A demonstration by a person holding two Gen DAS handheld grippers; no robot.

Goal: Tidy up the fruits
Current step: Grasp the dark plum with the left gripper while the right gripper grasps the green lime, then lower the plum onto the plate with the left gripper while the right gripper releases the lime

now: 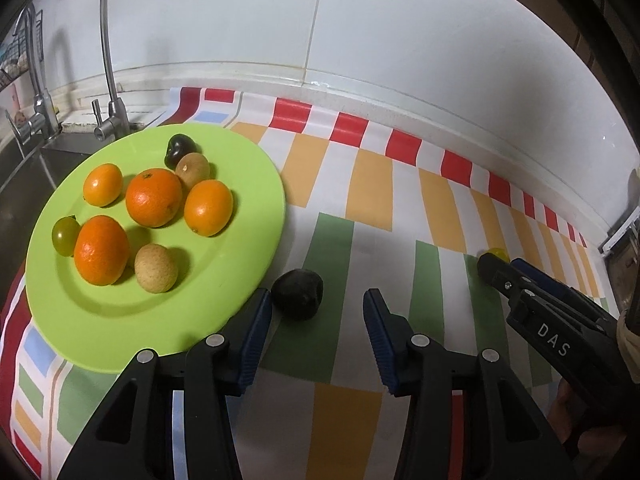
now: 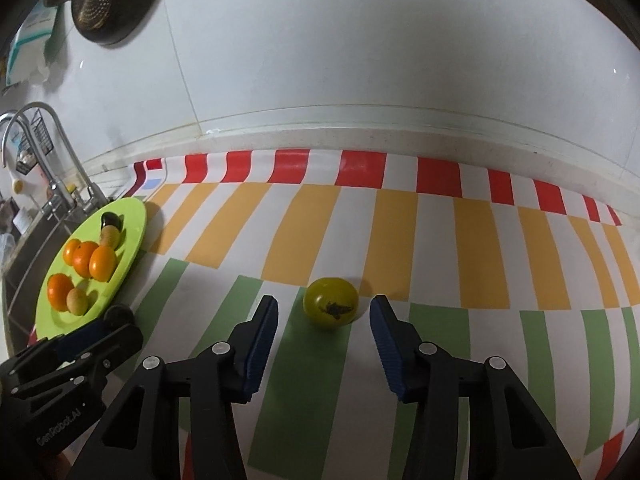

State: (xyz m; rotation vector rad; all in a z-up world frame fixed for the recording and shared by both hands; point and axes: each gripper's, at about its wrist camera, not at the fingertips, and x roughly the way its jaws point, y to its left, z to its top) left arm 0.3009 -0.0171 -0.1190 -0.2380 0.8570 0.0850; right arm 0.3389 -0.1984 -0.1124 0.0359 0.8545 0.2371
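Both grippers look set to pick up the last loose fruits for the plate. The left gripper hovers with its jaws apart around a dark fruit, which lies on the striped cloth just beside the plate's near rim, closer to the left finger than the right. The right gripper likewise stands spread, with a yellow-green tomato just ahead between its fingertips, on the cloth well apart from the plate. Neither fruit appears gripped yet. The next move probably calls for each gripper to ease forward until its fruit sits fully between the pads, close gently, then lift; the left should centre itself first, since a lopsided squeeze could roll the round fruit away. The plate already holds four oranges, a kiwi, a tan fruit, a green tomato and a dark fruit at the back. A faucet stands behind it.
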